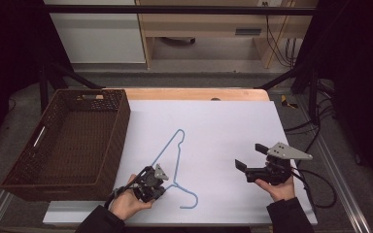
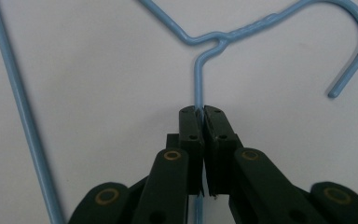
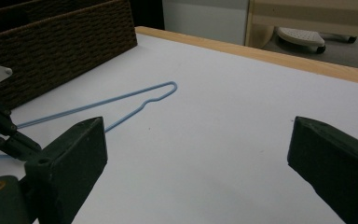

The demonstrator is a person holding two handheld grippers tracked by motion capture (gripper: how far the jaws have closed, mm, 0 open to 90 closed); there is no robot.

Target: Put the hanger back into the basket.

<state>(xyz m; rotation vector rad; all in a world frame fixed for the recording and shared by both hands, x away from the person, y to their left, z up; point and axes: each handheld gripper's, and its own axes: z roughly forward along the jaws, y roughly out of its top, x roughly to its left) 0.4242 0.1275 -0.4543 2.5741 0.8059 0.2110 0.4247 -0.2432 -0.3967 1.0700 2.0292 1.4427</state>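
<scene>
Pinching the blue wire hanger (image 2: pixel 197 79) just below its neck, the left gripper (image 1: pixel 151 183) sits near the table's (image 1: pixel 233 121) front edge, beside the wicker basket (image 1: pixel 68 141). Off right, the right gripper (image 1: pixel 250 158) hovers, jaws wide apart.

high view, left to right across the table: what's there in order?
wicker basket → left gripper shut on the blue wire hanger → right gripper, jaws open
</scene>
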